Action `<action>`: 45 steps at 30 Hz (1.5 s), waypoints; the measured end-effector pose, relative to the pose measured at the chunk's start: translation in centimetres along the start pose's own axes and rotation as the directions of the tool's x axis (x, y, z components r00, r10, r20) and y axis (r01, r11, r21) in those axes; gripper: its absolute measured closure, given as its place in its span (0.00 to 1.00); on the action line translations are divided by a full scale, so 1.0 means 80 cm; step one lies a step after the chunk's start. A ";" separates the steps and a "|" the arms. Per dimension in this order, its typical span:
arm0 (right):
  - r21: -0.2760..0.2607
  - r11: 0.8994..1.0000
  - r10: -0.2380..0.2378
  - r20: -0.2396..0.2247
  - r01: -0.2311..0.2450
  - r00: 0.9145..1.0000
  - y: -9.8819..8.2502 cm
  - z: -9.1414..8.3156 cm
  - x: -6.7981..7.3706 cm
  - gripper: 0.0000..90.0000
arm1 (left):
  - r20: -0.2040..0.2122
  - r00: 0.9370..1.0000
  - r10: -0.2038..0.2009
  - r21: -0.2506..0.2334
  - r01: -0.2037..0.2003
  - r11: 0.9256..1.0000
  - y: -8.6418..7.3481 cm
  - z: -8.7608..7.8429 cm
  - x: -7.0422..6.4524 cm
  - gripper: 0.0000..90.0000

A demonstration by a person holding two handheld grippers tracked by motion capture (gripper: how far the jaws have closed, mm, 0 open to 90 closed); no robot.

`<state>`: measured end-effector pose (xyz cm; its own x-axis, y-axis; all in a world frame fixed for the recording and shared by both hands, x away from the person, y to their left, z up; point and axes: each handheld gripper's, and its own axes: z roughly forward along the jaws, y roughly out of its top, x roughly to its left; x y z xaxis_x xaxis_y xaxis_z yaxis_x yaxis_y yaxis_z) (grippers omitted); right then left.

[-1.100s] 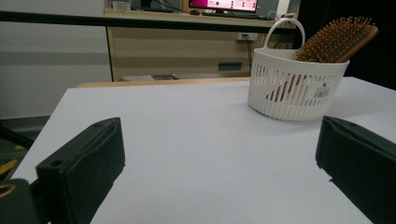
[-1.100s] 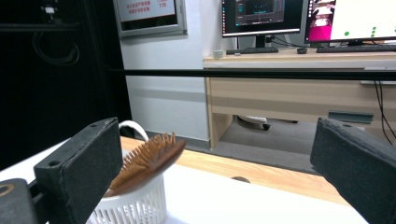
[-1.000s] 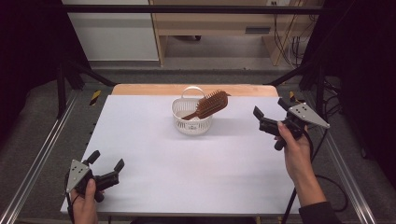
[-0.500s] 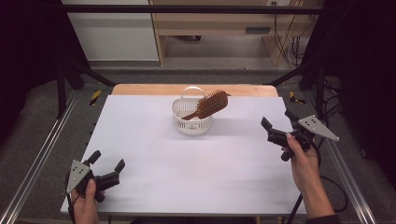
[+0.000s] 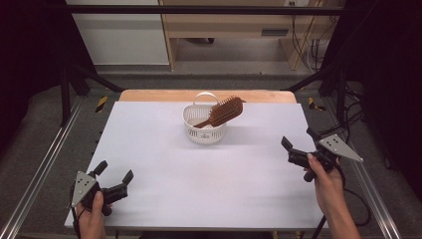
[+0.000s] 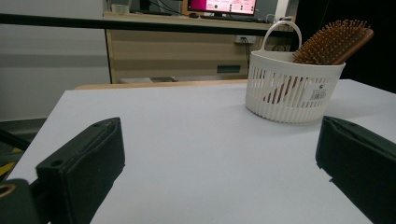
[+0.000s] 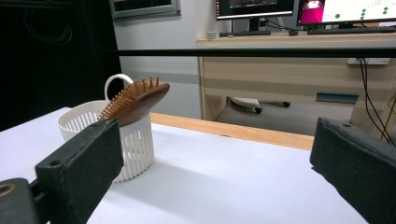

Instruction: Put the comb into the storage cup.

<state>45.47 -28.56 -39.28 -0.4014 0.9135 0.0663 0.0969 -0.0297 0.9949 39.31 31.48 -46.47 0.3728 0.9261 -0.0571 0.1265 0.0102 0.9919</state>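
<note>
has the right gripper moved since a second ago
Yes. The right gripper has pulled back toward the person and outward, farther from the white basket, nearer the table's right edge. Its jaws are open.

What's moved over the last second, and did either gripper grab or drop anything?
The right gripper drew back from near the basket toward the person's side and the table's right edge, jaws open and empty. Nothing was taken or let go. The left gripper stayed open at the near left corner, and the hairbrush still rests in the basket.
</note>
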 end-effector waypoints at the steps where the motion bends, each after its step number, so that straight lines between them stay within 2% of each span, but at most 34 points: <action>1: -0.001 1.000 0.001 0.001 -0.001 1.000 -0.002 -0.002 0.000 0.03 | 0.000 1.000 0.000 -0.001 0.000 1.000 0.000 0.000 0.000 0.01; 12: 0.022 1.000 -0.018 0.002 0.018 1.000 -0.027 -0.019 -0.003 0.03 | 0.008 1.000 0.007 0.006 -0.007 1.000 -0.001 0.002 -0.003 0.02; 20: 0.034 0.999 -0.001 0.019 0.000 1.000 -0.049 -0.031 -0.007 0.03 | 0.020 1.000 0.014 0.007 -0.014 1.000 0.000 0.002 -0.006 0.02; 27: 0.039 0.999 0.011 0.015 -0.011 1.000 -0.061 -0.036 -0.008 0.03 | 0.030 0.999 0.018 0.011 -0.018 1.000 -0.001 0.004 -0.009 0.02; 36: 0.067 0.997 -0.024 -0.013 0.025 1.000 -0.074 -0.034 0.005 0.03 | 0.033 0.999 0.012 0.002 -0.012 1.000 0.001 0.002 -0.007 0.02; 38: 0.069 0.997 -0.017 -0.022 0.019 1.000 -0.077 -0.033 0.009 0.03 | 0.030 1.000 0.008 -0.005 -0.007 1.000 0.002 0.001 -0.005 0.02; 42: 0.082 0.996 -0.034 -0.039 0.037 0.999 -0.083 -0.029 0.015 0.03 | 0.021 1.000 0.003 -0.011 -0.003 1.000 0.002 -0.001 -0.002 0.02; 45: 0.081 0.996 -0.041 -0.052 0.045 0.998 -0.085 -0.028 0.019 0.04 | 0.031 1.000 0.007 -0.008 -0.007 1.000 0.002 0.001 -0.004 0.02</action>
<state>42.16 -27.84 -45.81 -0.4519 0.8916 0.0294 0.1523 0.0447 0.9873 39.26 31.17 -46.31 0.4017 0.9142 -0.0536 0.1166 0.0071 0.9932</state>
